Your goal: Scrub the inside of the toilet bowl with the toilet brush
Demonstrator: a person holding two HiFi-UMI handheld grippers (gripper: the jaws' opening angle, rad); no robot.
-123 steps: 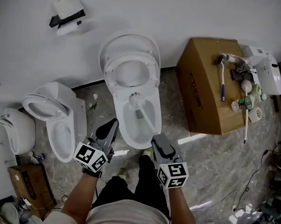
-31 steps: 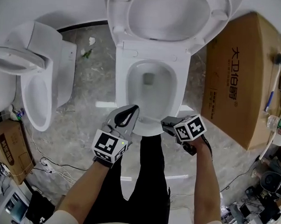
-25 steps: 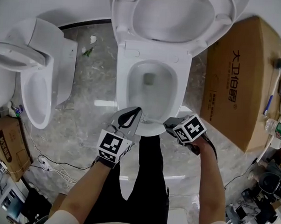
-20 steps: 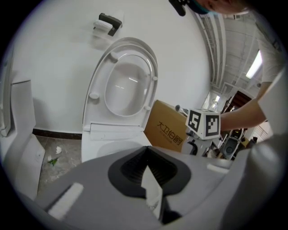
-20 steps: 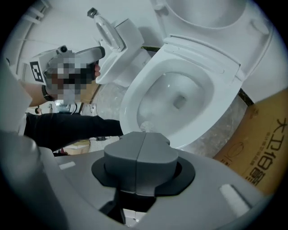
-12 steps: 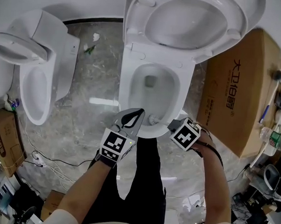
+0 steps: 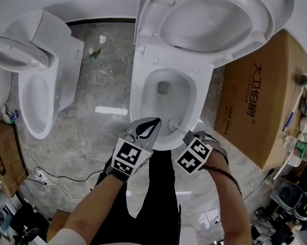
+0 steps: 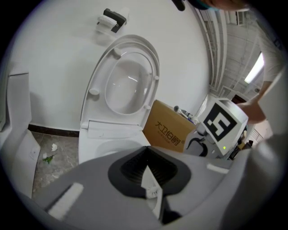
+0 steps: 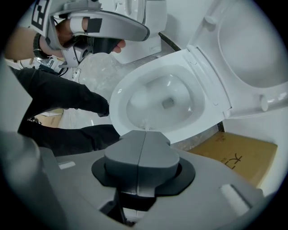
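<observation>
**A:** Status, scrub task?

**B:** Under way, I'd judge. Toilet brush point(image 7: 173, 124) head sits low on near inner wall of toilet bowl point(image 7: 137, 98), just ahead of R tool point(image 9: 143, 137). R tool clamped on the brush's slim handle: jaws meet, pale stem pokes out past tips. L tool point(image 7: 153, 123) over front rim, jaws parted, nothing in them.

**A:** Done vs left?

**B:** Seat + lid point(image 7: 213, 25) up. Bowl looks white throughout, no foam, so can't tell which walls are covered. Far wall, sides, drain prob. left.

**A:** Any print?

**B:** Cardboard box point(image 7: 256, 98) right of toilet: Chinese chars starting "大卫", rest unsure. Tool cubes point(image 7: 192, 155): square b/w markers only, no text.
</observation>
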